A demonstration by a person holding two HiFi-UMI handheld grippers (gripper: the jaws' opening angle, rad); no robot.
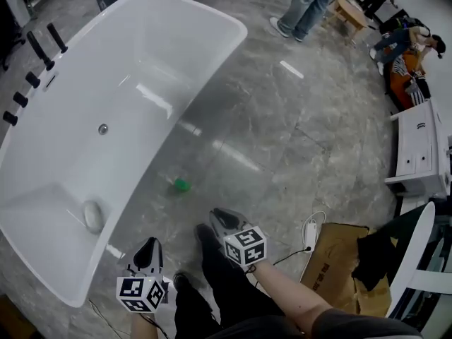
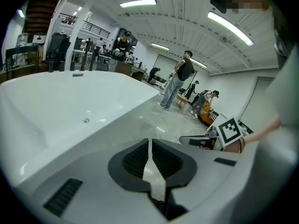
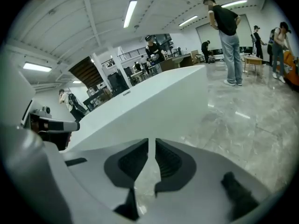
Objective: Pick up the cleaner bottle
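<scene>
A small green-topped object (image 1: 181,185), seemingly the cleaner bottle, lies on the grey marble floor right beside the white bathtub's (image 1: 212,62) outer wall. It is too small for me to make out its body. My left gripper (image 1: 148,248) is low in the head view, near the tub's close end, jaws shut and empty. My right gripper (image 1: 215,217) is a little right of it and below the green object, apart from it, also shut and empty. The left gripper view shows its own jaws (image 2: 149,141) closed and the right gripper (image 2: 198,140) beyond. In the right gripper view the jaws (image 3: 152,141) are closed.
The tub holds a grey oval lump (image 1: 92,215) and a drain (image 1: 103,128); black taps (image 1: 39,48) line its far left rim. A cardboard box (image 1: 339,260), a power strip (image 1: 309,234) and a white cabinet (image 1: 420,147) stand at right. A person (image 1: 311,6) stands at the back.
</scene>
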